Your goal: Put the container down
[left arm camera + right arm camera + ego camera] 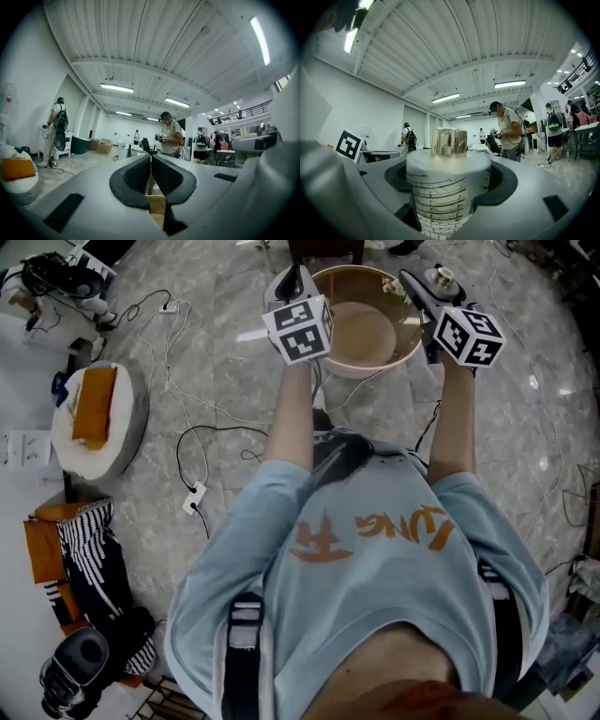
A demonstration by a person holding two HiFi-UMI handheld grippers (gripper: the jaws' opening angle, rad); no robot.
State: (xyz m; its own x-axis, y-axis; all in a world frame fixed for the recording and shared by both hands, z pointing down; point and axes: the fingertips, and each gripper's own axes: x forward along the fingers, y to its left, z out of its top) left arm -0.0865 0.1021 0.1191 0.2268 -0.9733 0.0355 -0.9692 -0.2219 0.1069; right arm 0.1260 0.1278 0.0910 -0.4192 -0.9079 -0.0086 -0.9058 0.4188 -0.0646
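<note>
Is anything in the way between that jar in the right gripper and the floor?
Nothing visible does. The jar sits in the right gripper beside the basin's rim, above the floor; the gripper hides what's directly below.

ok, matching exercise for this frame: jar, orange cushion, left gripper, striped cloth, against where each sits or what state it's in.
Things:
1. jar
2. orange cushion
3. left gripper
4. striped cloth

Places or states:
A. lying on the floor, lower left in the head view
B. shut on the thin tan rim of the tub
C. held between the jaws of the right gripper
D. on top of the round white pouf

Pairs: 1-C, 2-D, 3-B, 4-A
</note>
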